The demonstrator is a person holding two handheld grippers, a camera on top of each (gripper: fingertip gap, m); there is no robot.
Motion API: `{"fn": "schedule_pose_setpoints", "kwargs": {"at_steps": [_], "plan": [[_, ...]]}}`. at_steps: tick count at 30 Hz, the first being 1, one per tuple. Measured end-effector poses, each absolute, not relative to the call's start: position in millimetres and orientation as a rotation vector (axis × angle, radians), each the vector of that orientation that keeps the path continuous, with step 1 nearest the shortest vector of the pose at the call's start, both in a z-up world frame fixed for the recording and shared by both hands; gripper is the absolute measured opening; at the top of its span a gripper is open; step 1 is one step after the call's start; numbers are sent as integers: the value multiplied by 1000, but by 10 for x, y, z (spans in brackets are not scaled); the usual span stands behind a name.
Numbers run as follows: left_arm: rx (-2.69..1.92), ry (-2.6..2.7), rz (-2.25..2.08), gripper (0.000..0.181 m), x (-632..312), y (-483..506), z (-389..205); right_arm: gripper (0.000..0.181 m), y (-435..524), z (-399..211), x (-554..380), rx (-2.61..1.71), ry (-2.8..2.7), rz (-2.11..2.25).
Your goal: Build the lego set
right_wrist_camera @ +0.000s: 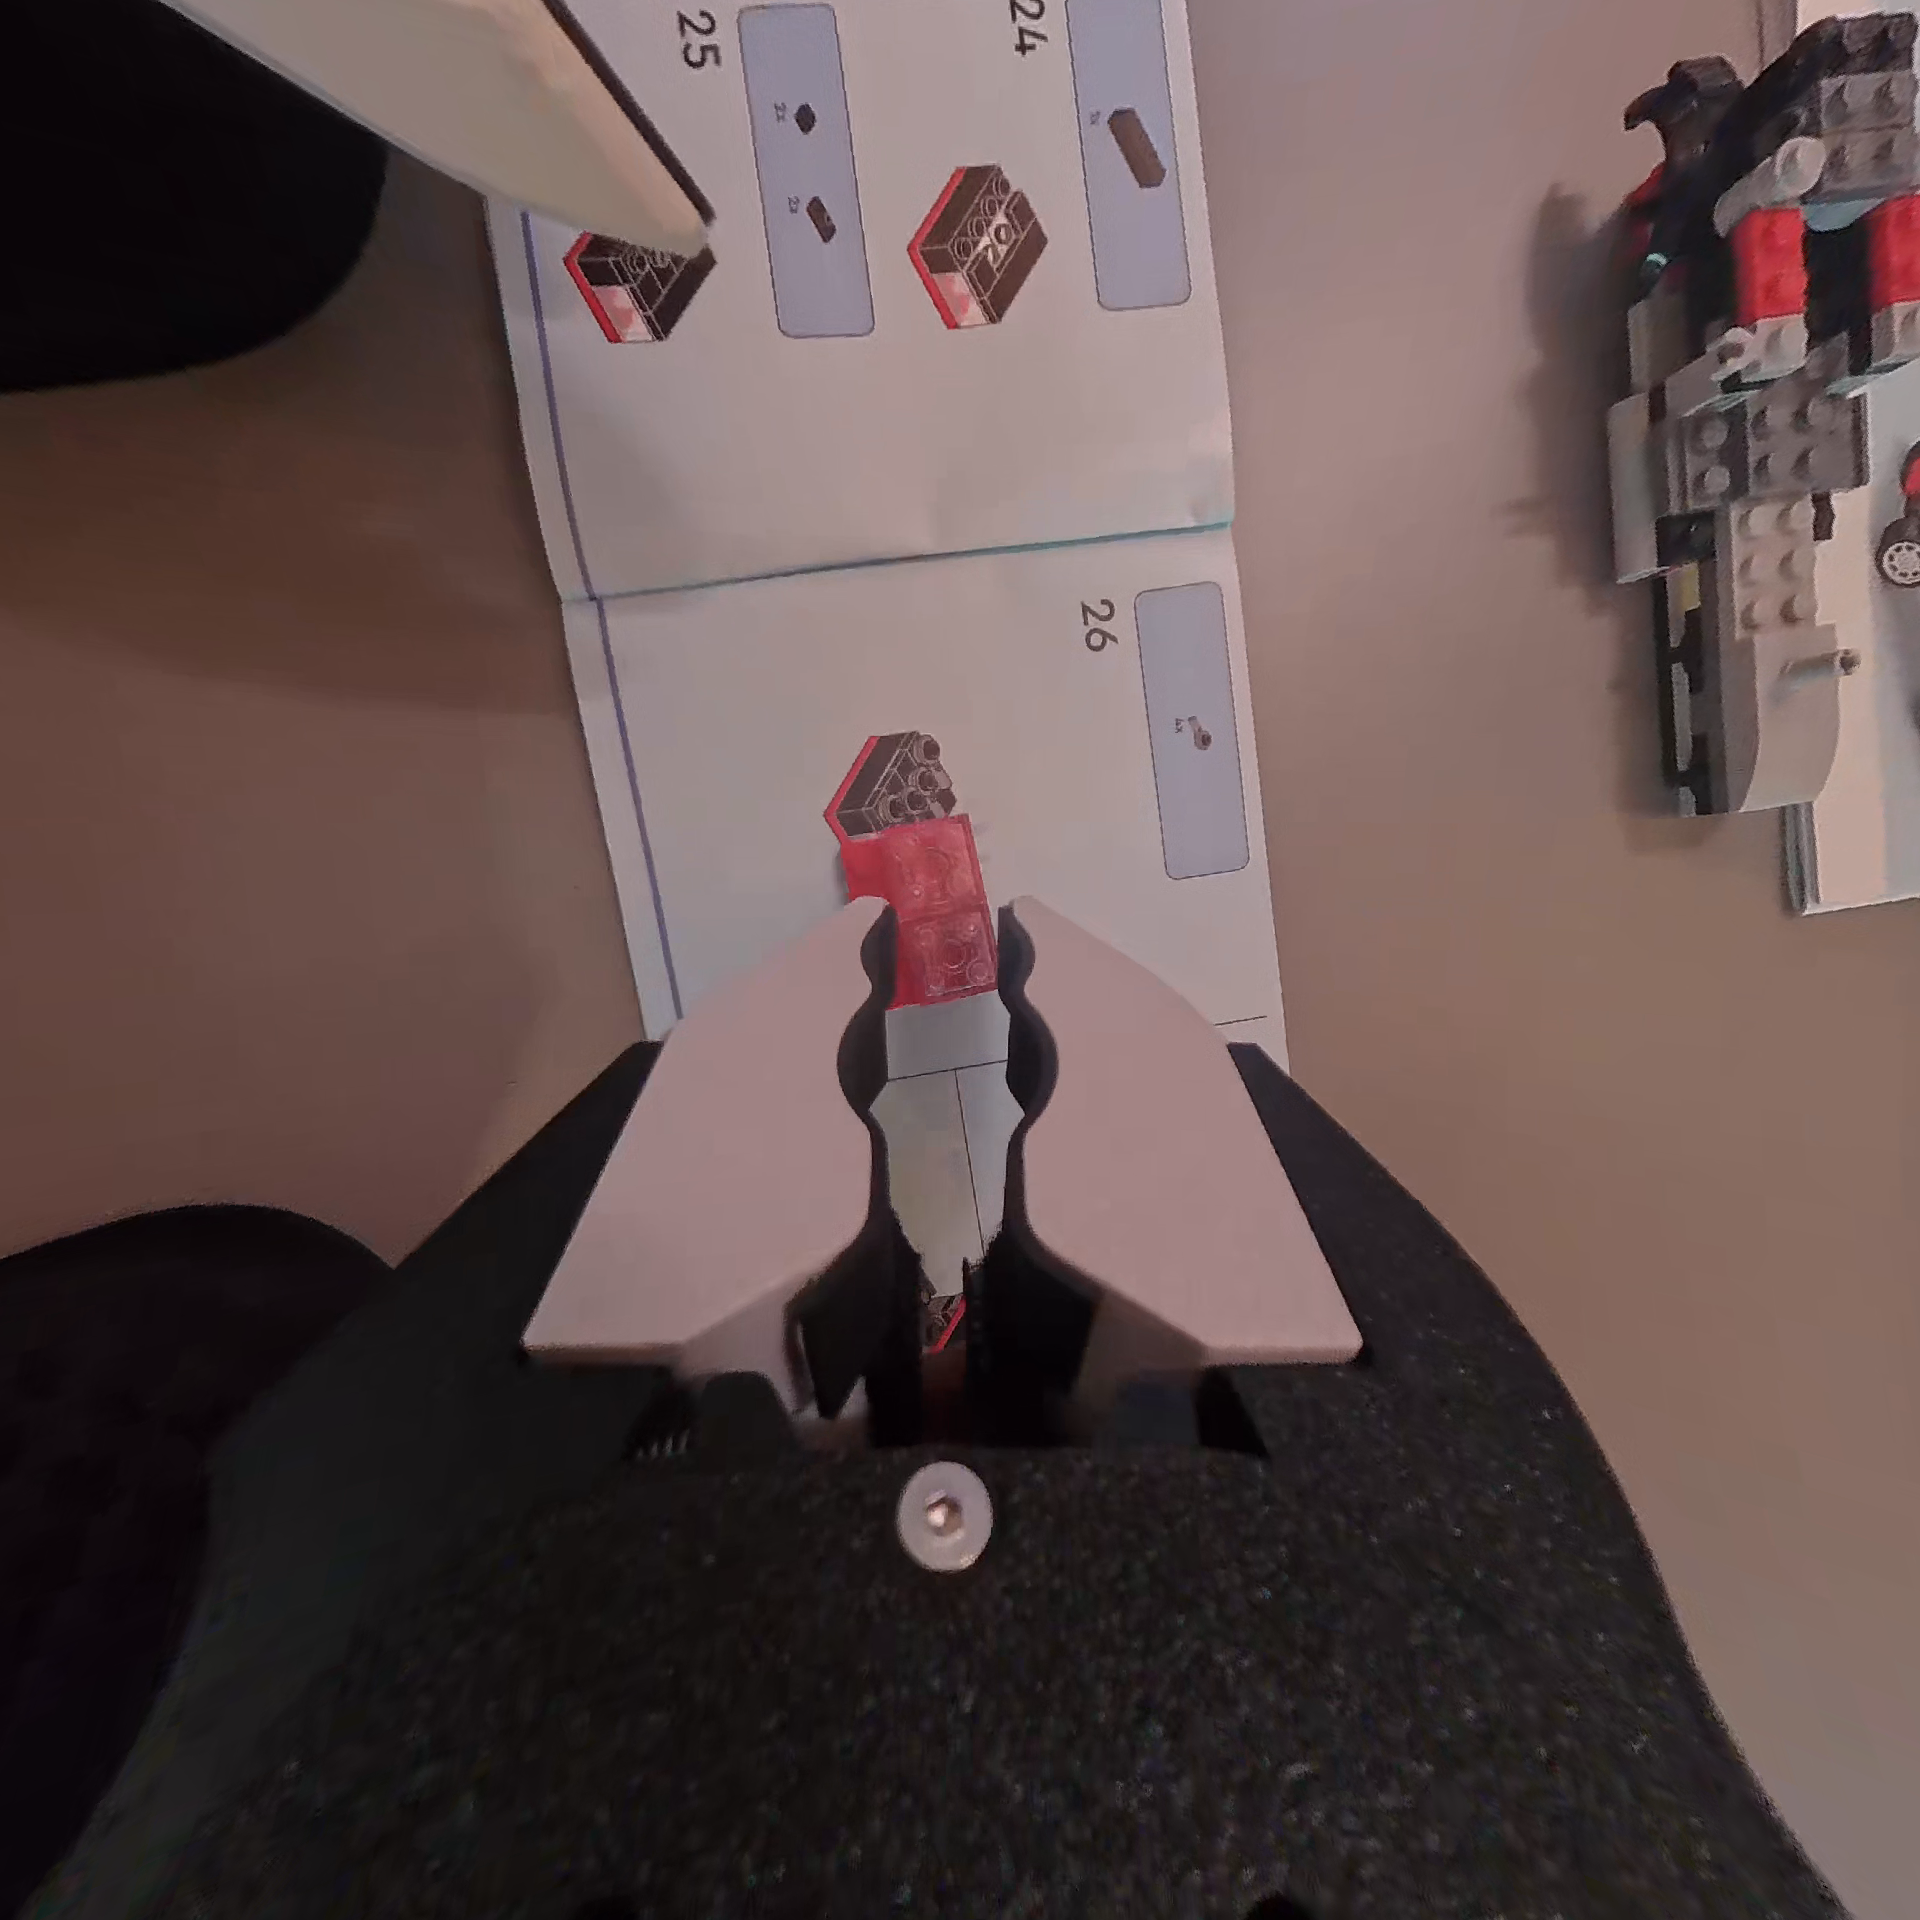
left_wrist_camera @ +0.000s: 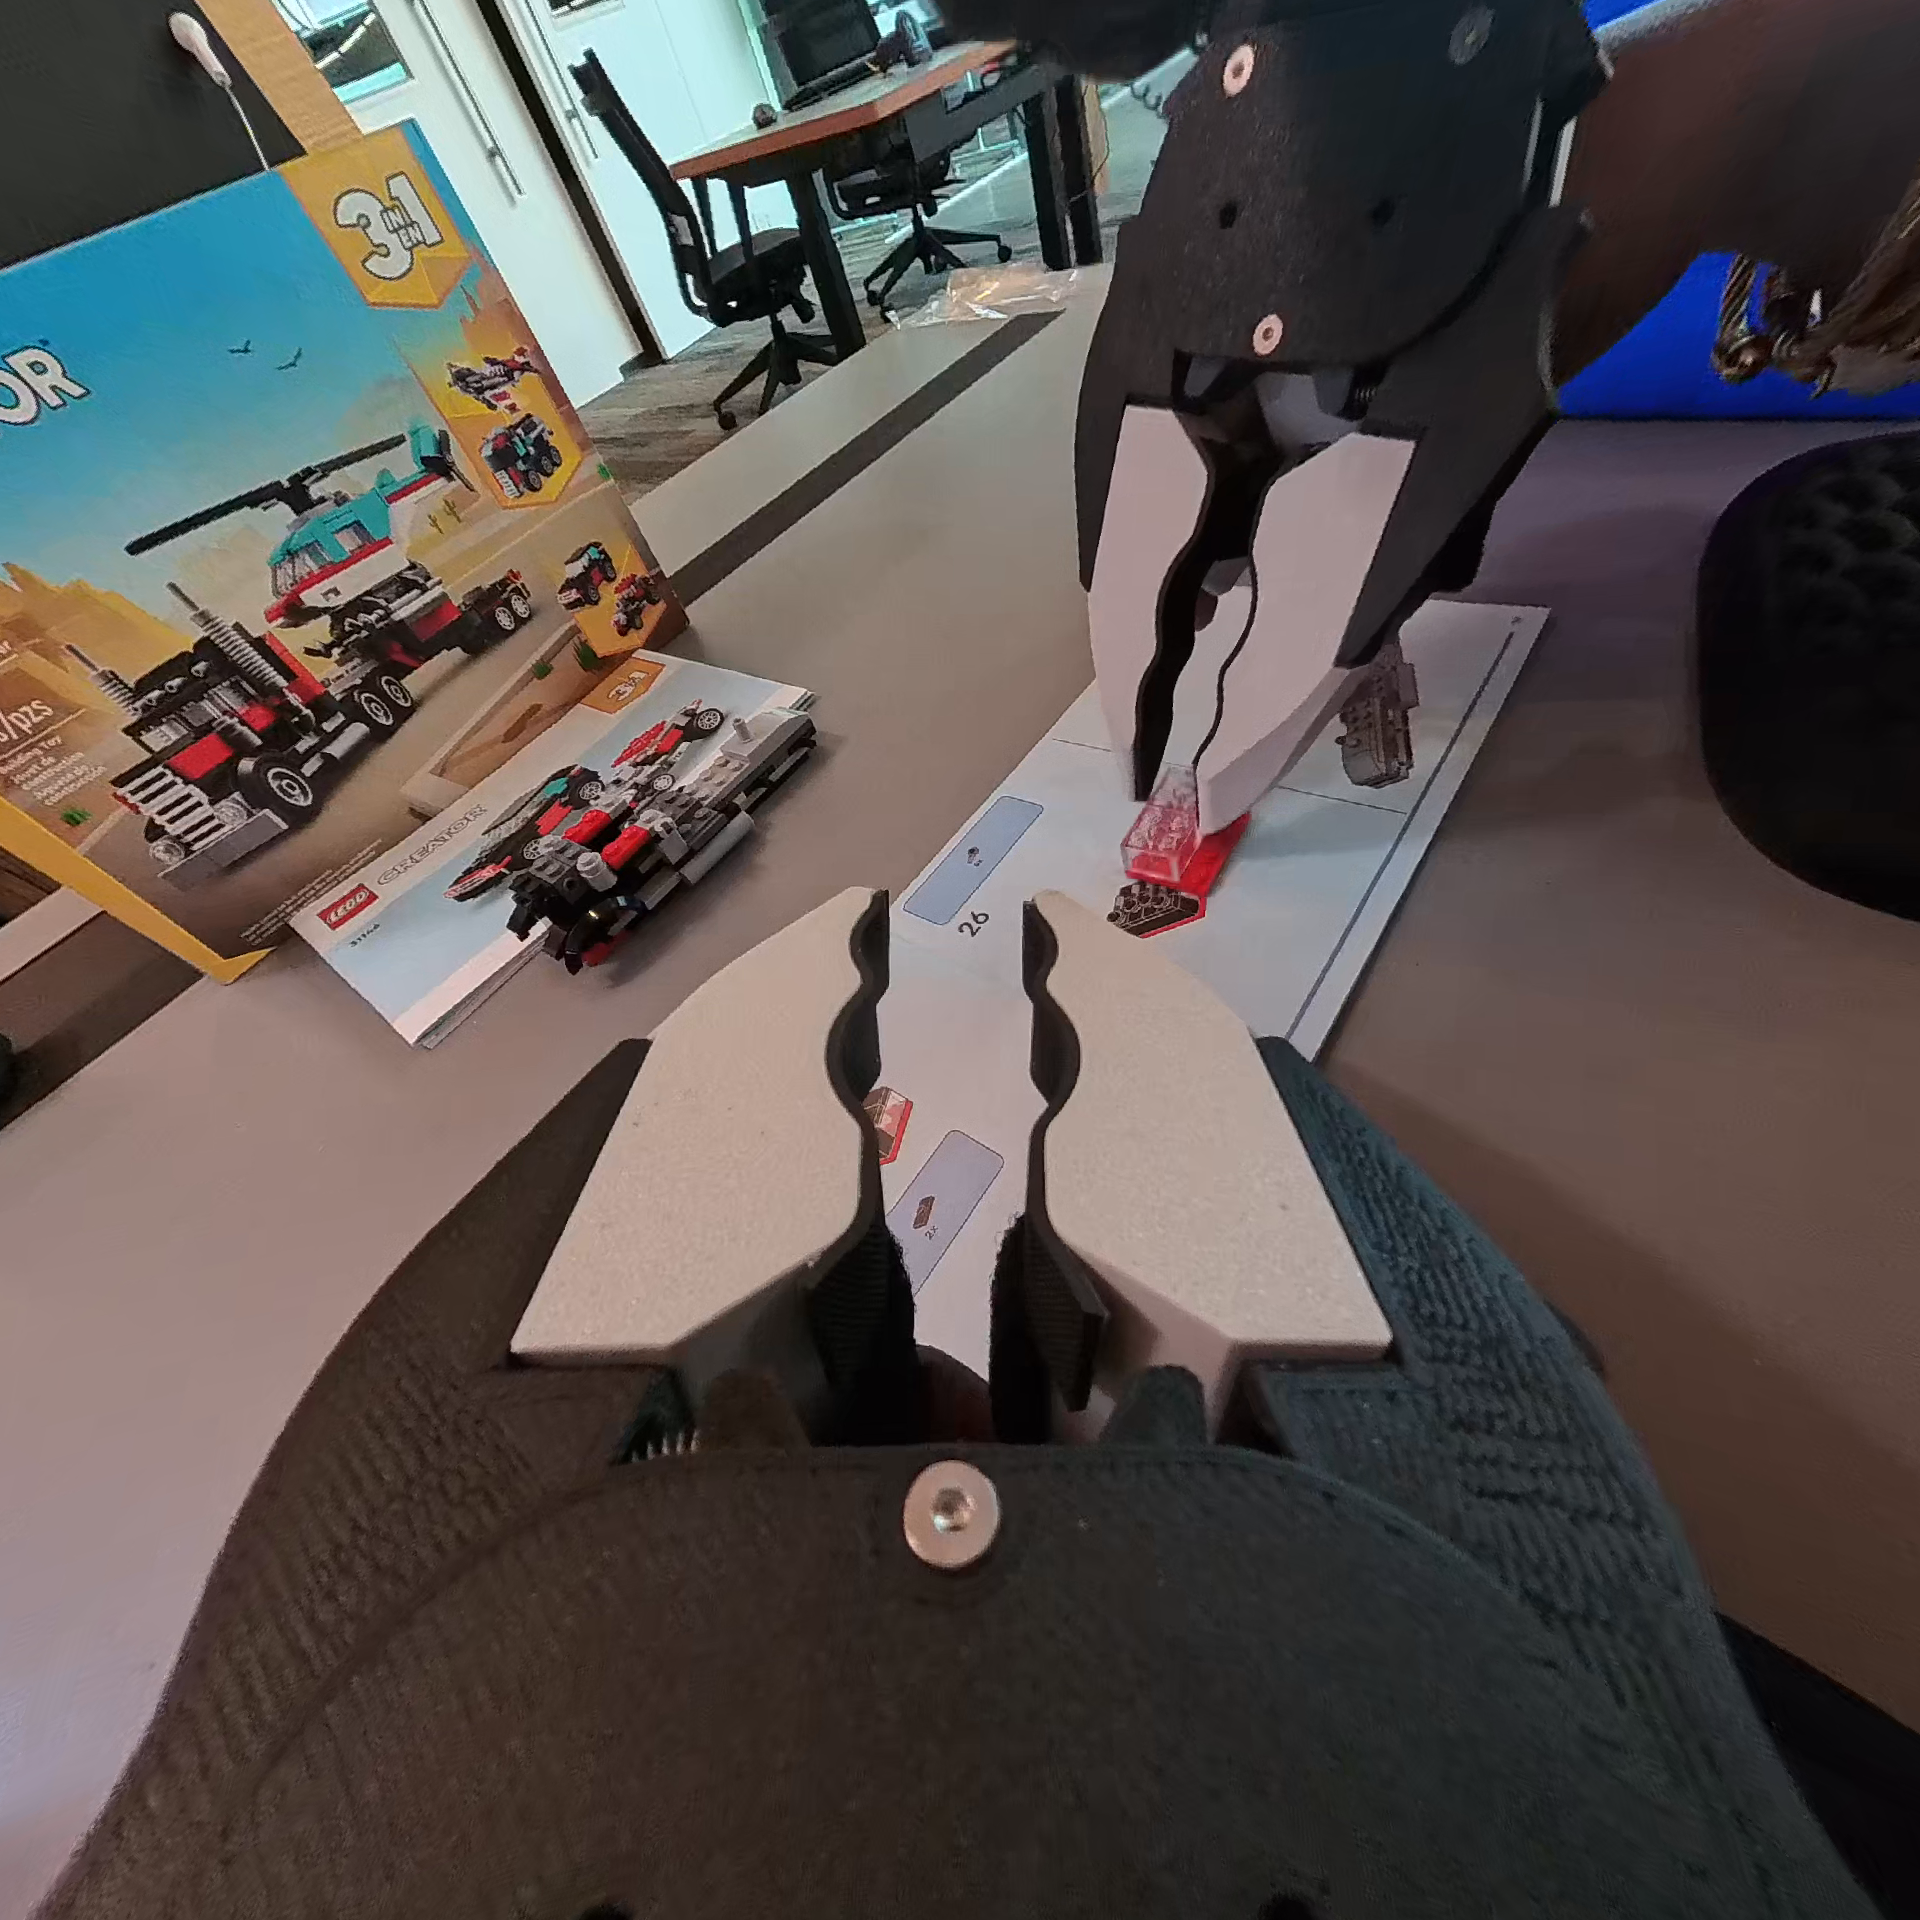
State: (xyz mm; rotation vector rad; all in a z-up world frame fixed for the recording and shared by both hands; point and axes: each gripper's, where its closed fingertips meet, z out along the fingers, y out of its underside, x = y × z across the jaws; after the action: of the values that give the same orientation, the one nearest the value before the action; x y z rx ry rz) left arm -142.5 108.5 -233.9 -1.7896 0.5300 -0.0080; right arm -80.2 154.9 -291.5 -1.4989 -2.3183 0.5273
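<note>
Right gripper (right_wrist_camera: 943,914), narrowly parted, tips flanking a clear brick (right_wrist_camera: 943,940) on a red plate (right_wrist_camera: 868,868) on the open manual (right_wrist_camera: 935,436). Left gripper (left_wrist_camera: 956,914) slightly open, empty, hovering nearby. Partly built model (left_wrist_camera: 634,821) lies beside the box (left_wrist_camera: 260,540).

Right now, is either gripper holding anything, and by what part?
The right gripper pinches the clear brick by its two sides, at its near end. The left gripper holds nothing.

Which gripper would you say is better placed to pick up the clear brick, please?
Right: the right gripper already straddles the clear brick on the manual; the left gripper hovers open, farther back.
</note>
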Motion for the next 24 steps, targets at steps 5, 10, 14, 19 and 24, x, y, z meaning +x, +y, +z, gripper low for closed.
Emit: {"fn": "schedule_pose_setpoints", "kwargs": {"at_steps": [5, 10, 14, 19, 24], "plan": [[-1722, 403, 37, 24, -1592, 1071, -2189, 33, 1584, -2834, -857, -1549, -2211, 540], [-1600, 74, 126, 23, -2092, 981, -1925, 27, 1317, -2642, -1165, -1583, -1999, 693], [-1490, -79, 242, 22, -2415, 802, -1770, 33, 1013, -2800, -1352, -1641, -1973, 792], [-1439, -109, 275, 20, -2487, 727, -1696, 40, 1029, -3007, -1192, -1549, -2121, 717], [-1506, -58, 180, 20, -2366, 831, -1801, 40, 1215, -3007, -975, -1575, -2129, 748]]}}
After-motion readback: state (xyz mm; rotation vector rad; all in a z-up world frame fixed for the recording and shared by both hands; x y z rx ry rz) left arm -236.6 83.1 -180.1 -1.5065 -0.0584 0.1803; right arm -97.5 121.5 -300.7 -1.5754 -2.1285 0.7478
